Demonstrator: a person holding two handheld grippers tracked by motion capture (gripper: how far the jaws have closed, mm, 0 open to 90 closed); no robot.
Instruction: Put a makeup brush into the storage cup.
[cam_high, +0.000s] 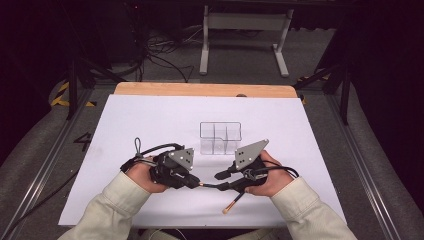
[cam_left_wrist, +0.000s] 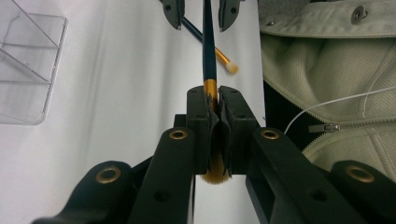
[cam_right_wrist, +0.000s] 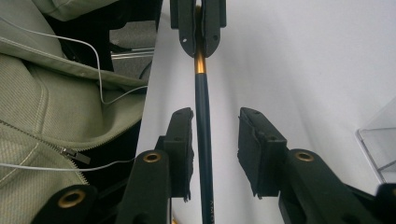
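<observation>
Between the hands, left gripper (cam_left_wrist: 214, 112) clamped on brush (cam_left_wrist: 208, 51), bristles half hidden, right gripper (cam_right_wrist: 215, 140) open around its handle.

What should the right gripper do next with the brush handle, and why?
Probably finish closing. The left gripper is clamped on the makeup brush at its gold ferrule, and the dark handle runs between the right gripper's fingers, not yet pinched from both sides.

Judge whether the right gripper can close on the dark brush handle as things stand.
Probably yes: the dark brush handle already runs between the open jaws of the right gripper, nothing blocks it, and the left gripper holds the brush's gold ferrule end steady.
</observation>
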